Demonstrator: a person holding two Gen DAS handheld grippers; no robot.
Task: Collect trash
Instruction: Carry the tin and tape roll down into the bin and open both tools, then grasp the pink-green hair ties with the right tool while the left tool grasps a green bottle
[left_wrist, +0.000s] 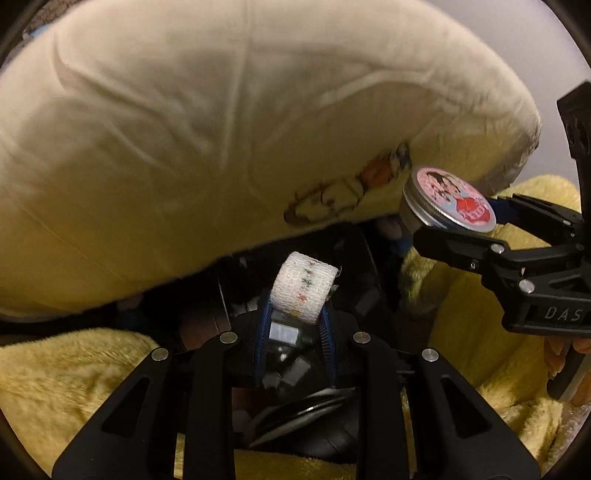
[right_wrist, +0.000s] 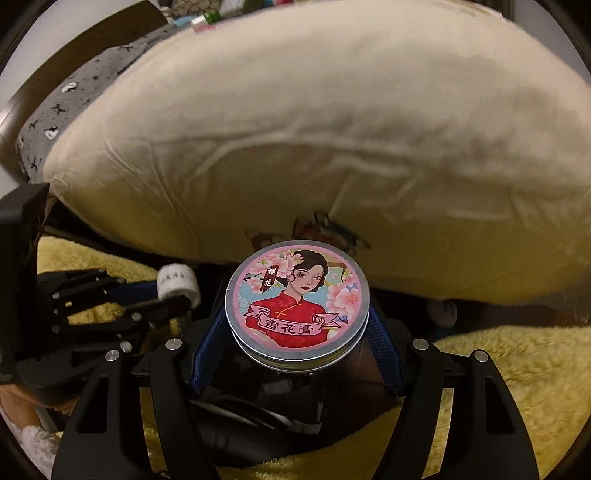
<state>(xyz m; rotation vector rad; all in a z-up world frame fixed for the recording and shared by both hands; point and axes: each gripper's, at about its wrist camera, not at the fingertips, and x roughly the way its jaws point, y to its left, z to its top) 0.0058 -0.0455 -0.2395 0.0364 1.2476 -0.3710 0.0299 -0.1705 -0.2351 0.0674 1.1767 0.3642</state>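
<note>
My left gripper (left_wrist: 295, 310) is shut on a white bandage roll (left_wrist: 303, 291) with small coloured marks and holds it above a dark opening. The roll also shows in the right wrist view (right_wrist: 177, 284), at the left gripper's tips (right_wrist: 181, 295). My right gripper (right_wrist: 297, 317) is shut on a round metal tin (right_wrist: 297, 302) with a pink lid showing a woman in a red dress. In the left wrist view the tin (left_wrist: 448, 201) and the right gripper (left_wrist: 454, 225) are up and to the right of the roll.
A large cream pillow (left_wrist: 207, 140) fills the space ahead and overhangs the dark container (left_wrist: 295, 373) holding cables and small items. A yellow fleece blanket (left_wrist: 81, 387) lies around it. A grey patterned cloth (right_wrist: 74, 99) lies behind the pillow.
</note>
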